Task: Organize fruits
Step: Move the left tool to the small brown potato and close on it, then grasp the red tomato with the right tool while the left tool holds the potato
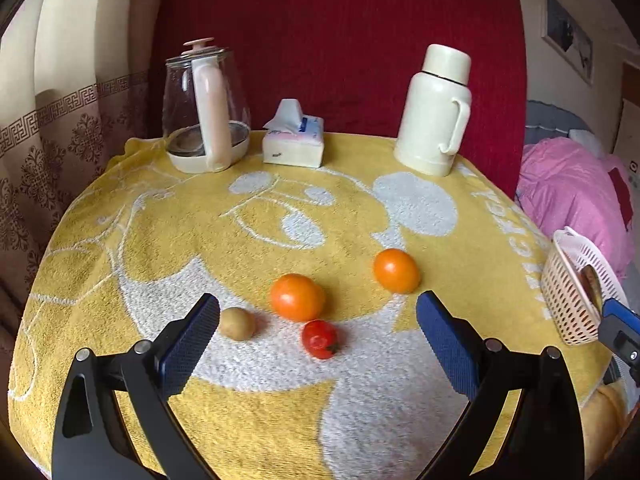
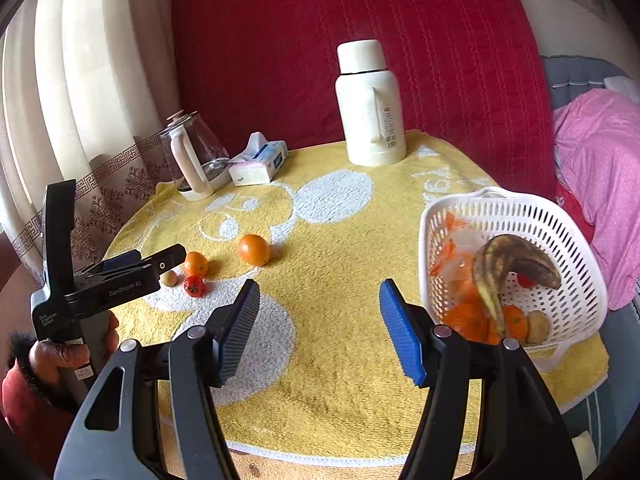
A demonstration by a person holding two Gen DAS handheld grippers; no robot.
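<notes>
Fruit sits loose mid-bench on the yellow towel (image 1: 120,208): two oranges, one nearer (image 1: 297,297) and one farther right (image 1: 397,270), a tomato (image 1: 319,339) just in front of the near orange, and a small potato (image 1: 237,323) to its left, beside the left gripper's (image 1: 318,334) left pad. Left gripper jaws stand wide apart, nothing between the pads, framing the tomato and near orange from above. Right gripper (image 2: 320,328) jaws also apart and empty, over bare towel. Basket (image 2: 560,220) sits at the bench's right edge, holding a browned banana (image 2: 512,260), oranges and a potato. Kettle (image 1: 204,108), tissue pack (image 1: 294,140) and flask (image 1: 436,112) line the far edge, well apart from the fruit. Open towel lies between the loose fruit and the basket, and along the near edge.
</notes>
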